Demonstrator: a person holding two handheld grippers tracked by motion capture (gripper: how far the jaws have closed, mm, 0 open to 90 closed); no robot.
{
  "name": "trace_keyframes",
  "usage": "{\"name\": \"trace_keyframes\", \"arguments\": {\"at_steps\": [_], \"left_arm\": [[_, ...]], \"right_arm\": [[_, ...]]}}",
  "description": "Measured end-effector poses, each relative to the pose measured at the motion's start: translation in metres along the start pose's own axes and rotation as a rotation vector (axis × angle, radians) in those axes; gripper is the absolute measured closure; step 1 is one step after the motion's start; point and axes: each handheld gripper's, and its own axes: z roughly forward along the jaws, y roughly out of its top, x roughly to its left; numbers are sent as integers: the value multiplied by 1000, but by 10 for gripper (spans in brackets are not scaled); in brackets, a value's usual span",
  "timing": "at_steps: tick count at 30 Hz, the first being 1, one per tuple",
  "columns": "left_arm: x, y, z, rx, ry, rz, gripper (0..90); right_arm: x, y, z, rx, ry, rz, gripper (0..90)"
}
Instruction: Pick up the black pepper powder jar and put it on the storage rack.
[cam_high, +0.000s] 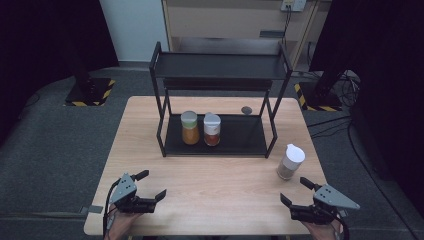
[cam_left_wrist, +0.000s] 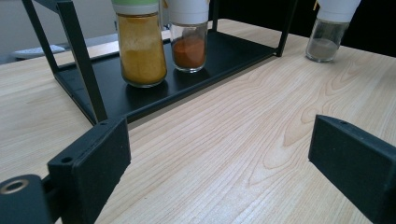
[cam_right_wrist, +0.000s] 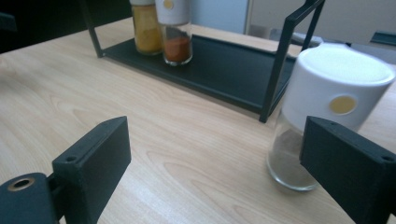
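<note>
White-cap jar (cam_high: 291, 161) stands on table (cam_high: 210, 190), right of rack (cam_high: 218, 145), near right gripper (cam_high: 298, 192). Jaws wide, nothing inside. Prob glass: light, hard, slippery, breakable. Grab round middle, below cap.

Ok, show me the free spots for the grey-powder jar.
Black metal rack lower shelf: bare right of the red-powder jar; left end crowded by it and the yellow-powder jar. Top shelf bare. Wooden table open in front.

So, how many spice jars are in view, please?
3. The yellow-spice jar and the red-spice jar stand side by side on the rack's lower shelf; the grey-spice jar stands on the table, right of the rack.
</note>
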Motion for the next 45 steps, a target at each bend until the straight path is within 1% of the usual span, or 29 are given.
{"name": "trace_keyframes", "arguments": {"at_steps": [3, 5, 6, 8, 10, 13, 15, 19, 25, 31, 34, 35, 37, 39, 41, 45], "left_arm": [[0, 0, 0, -1, 2, -6, 51], [1, 0, 0, 1, 4, -8, 51], [1, 0, 0, 1, 4, -9, 51], [1, -1, 0, 1, 4, -10, 51], [1, -1, 0, 2, 5, -9, 51], [1, -1, 0, 2, 6, -11, 51], [1, 0, 0, 4, 6, -10, 51], [1, 0, 0, 4, 5, -9, 51], [0, 0, 0, 4, 4, -9, 51], [0, 0, 0, 4, 4, -10, 51], [0, 0, 1, 6, 3, -9, 51], [0, 0, 1, 6, 3, -8, 51], [0, 0, 1, 7, 2, -7, 51], [0, 0, 0, 6, 2, -7, 51], [0, 0, 1, 7, 2, -7, 51], [0, 0, 1, 8, 1, -7, 51]], "right_arm": [[-1, 4, -5, -2, -11, 12, 84], [1, 8, -9, -2, -27, 6, 81], [0, 10, -12, -4, -24, 11, 81], [1, 14, -15, -6, -35, 8, 80], [0, 18, -19, -10, -39, 18, 79], [1, 24, -23, -14, -56, 5, 79], [1, 31, -25, -6, -62, 9, 78], [1, 42, -25, 16, -70, 2, 78], [2, 55, -26, 26, -92, -13, 78], [0, 71, -19, 57, -103, -19, 75], [-3, 76, -14, 69, -108, -13, 75], [-2, 77, -12, 73, -116, -10, 74], [-5, 81, -6, 93, -115, -5, 74], [-4, 82, -1, 100, -131, -9, 74], [-7, 83, 4, 115, -128, 6, 74], [-12, 85, 14, 138, -135, 17, 75]]}}
